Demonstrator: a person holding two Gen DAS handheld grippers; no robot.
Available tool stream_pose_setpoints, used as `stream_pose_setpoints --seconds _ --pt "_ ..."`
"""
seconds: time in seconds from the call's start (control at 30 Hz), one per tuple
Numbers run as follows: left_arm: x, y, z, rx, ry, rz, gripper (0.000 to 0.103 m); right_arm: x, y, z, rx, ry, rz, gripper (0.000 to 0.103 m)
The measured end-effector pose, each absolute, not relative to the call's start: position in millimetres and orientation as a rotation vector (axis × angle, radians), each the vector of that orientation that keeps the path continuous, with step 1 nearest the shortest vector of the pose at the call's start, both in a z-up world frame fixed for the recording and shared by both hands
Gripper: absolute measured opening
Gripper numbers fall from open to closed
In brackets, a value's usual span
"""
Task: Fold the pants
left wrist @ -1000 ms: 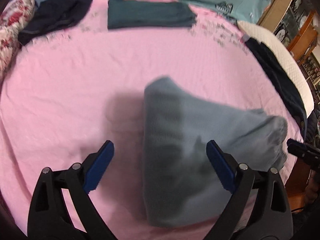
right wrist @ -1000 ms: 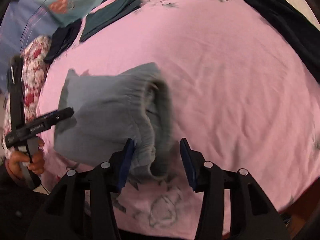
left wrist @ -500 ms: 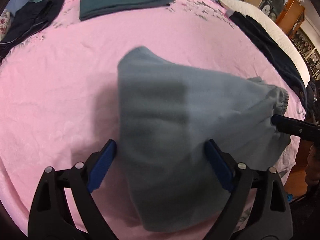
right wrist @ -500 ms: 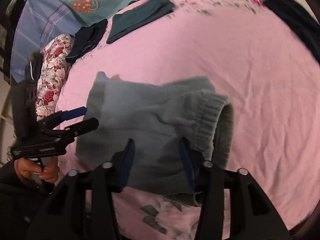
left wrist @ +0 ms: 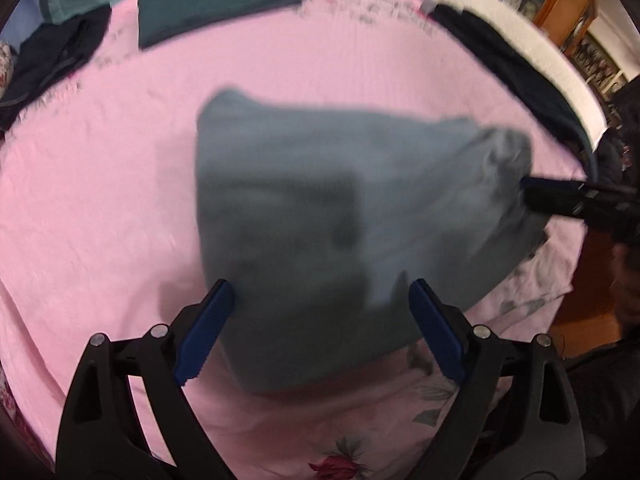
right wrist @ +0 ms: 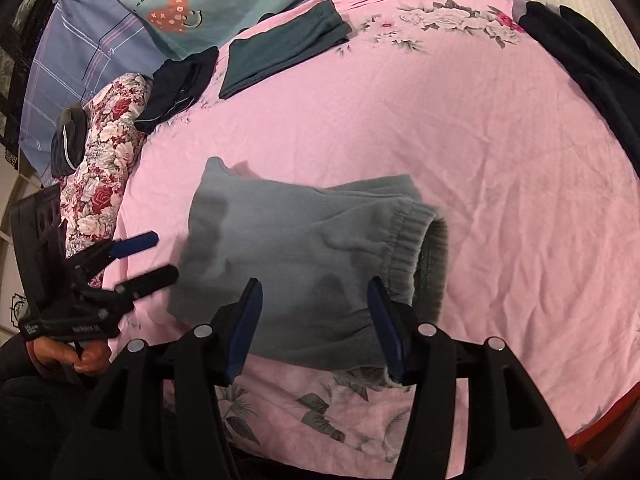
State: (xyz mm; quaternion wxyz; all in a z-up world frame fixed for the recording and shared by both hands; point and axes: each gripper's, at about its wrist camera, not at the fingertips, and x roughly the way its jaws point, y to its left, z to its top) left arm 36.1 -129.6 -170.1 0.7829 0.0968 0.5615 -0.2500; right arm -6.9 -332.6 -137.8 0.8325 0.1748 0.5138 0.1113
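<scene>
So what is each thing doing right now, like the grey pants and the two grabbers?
Grey pants: folded into a compact bundle, lying on the bed, ribbed waistband on the right.
Left gripper: open, fingers either side of the bundle's near edge.
Right gripper: open, holding nothing.
Teal pants: folded flat near the far edge.
Navy garment: folded, beside the teal pants.
Dark garment: spread along the right edge.
Pink sheet: spread, slightly wrinkled.

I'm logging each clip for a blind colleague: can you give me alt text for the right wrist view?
Folded grey pants lie on a pink bedsheet, ribbed waistband to the right. The right gripper hovers just above their near edge with jaws open, and the left gripper, also open, sits at their left edge. Other folded dark clothes lie along the far side.
</scene>
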Motion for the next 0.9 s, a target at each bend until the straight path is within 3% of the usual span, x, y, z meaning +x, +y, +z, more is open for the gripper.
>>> stream_pose_setpoints --seconds 0.17,0.33,0.57,0.9 --pt "27.7 -138.5 -170.4 0.265 1.194 -0.437 0.091 -5.7 -343.9 -149.9 0.378 1.124 0.291 0.055" --pt "39.0 -116.2 -135.3 0.097 1.142 -0.298 0.092 -2.7 -353.1 -144.1 0.339 1.116 0.411 0.055" --pt "48.9 -91.0 -119.9 -0.028 1.111 -0.145 0.096 7.3 -398.7 -123.1 0.365 1.009 0.42 0.071" --pt "124.6 -96.5 -147.1 -0.04 1.175 -0.268 0.097 35.1 -398.4 -141.4 0.385 1.067 0.295 0.071"
